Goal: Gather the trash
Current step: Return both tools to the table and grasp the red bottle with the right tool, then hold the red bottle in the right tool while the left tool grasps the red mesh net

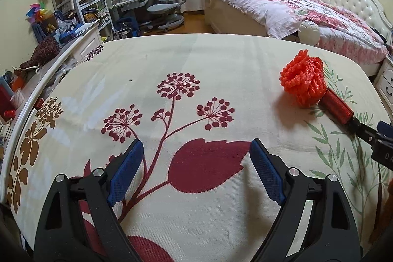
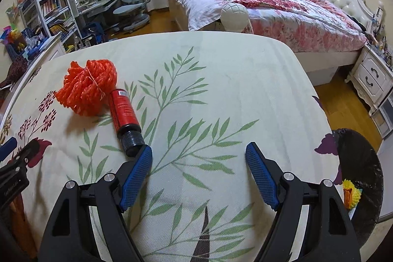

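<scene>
Net bundle and bottle together on the surface

The net bundle (image 2: pixel 87 87) lay touching the bottle (image 2: pixel 124 118) on the surface (image 2: pixel 233 80); the trash bin (image 2: pixel 363 158) stood beside its right edge, the bed (image 2: pixel 270 4) behind.

One orange mesh bundle (image 2: pixel 87 90), one red bottle (image 2: pixel 124 112), one black-lined bin (image 2: pixel 363 163), one white ball (image 2: pixel 234 17), two hand-held grippers.

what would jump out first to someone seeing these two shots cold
The bright orange net bundle grabs the eye first, lying on the flower-printed tablecloth with a red bottle with a black cap lying against it. Next come the two open blue-padded claws: the right claw sits just beside the bottle's cap, while the left claw hangs over the dark red flower print. At the table's right edge sits a black-lined bin with something yellow inside.
</scene>
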